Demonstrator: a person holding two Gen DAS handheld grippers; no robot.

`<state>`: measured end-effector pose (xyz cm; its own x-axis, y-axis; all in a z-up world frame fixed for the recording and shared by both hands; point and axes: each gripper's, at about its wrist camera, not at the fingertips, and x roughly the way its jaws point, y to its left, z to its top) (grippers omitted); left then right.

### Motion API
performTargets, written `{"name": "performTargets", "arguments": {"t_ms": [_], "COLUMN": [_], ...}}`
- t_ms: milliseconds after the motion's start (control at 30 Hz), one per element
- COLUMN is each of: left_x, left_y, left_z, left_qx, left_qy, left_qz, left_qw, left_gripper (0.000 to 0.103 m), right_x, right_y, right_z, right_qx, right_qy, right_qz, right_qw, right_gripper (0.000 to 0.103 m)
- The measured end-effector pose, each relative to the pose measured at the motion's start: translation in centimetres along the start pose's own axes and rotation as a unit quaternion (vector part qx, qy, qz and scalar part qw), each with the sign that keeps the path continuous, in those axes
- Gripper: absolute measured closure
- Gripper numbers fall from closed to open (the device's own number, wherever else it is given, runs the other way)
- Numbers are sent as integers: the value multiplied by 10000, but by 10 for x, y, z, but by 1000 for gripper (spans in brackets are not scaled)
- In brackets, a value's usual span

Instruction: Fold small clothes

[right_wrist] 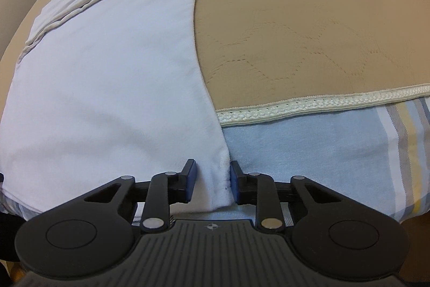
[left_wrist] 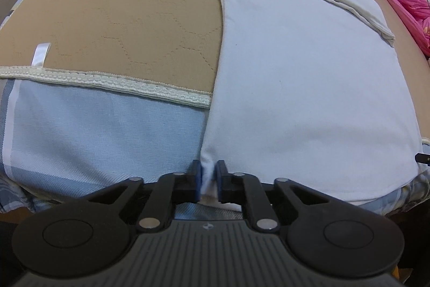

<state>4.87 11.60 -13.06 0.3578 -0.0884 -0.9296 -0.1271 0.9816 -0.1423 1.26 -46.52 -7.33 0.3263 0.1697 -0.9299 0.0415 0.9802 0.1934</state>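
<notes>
Tan quilted bed mat (left_wrist: pixel 121 18); white cotton garment (left_wrist: pixel 309 85) hem, 6 o'clock: left gripper (left_wrist: pixel 207 180) pinching corner, right gripper (right_wrist: pixel 212 183) half-spread astride corner. Close, lift evenly.

Both views are evenly, softly lit, seemingly from overhead indoor light, with faint shadows and no glare. Strong fisheye bending curves the tan mattress pad (left_wrist: pixel 121 18) and darkens the corners. The white garment (right_wrist: pixel 107 71) looks slightly bluish and soft-focused.

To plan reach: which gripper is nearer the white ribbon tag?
Left: the left gripper sits at the white garment corner on the ribbon tag side; right gripper at the opposite corner.
</notes>
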Motion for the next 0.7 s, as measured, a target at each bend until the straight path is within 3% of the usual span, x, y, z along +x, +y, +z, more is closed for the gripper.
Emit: {"name": "performTargets", "arguments": {"t_ms": [133, 433, 467, 533, 700], "left_x": [-1, 1, 0, -5, -7], "left_y": [-1, -3, -4, -7, -7], "left_z": [-1, 0, -1, -1, -3], "left_qx": [-18, -13, 13, 126, 140], "left_qy": [-8, 12, -24, -178, -210], "left_qz": [6, 36, 43, 45, 43], "left_qw": [10000, 10000, 10000, 9998, 9997], "left_gripper": [92, 91, 96, 97, 96], "right_x": [-1, 3, 2, 0, -13], "right_y": [-4, 3, 3, 2, -3], "right_z": [1, 0, 1, 1, 4], "right_qx": [120, -1, 15, 55, 249], "right_qy": [-35, -31, -31, -84, -376], "right_qz": [8, -89, -77, -40, 183], "right_qw": [9999, 10000, 10000, 9999, 9988], "right_gripper": [89, 86, 87, 97, 97]}}
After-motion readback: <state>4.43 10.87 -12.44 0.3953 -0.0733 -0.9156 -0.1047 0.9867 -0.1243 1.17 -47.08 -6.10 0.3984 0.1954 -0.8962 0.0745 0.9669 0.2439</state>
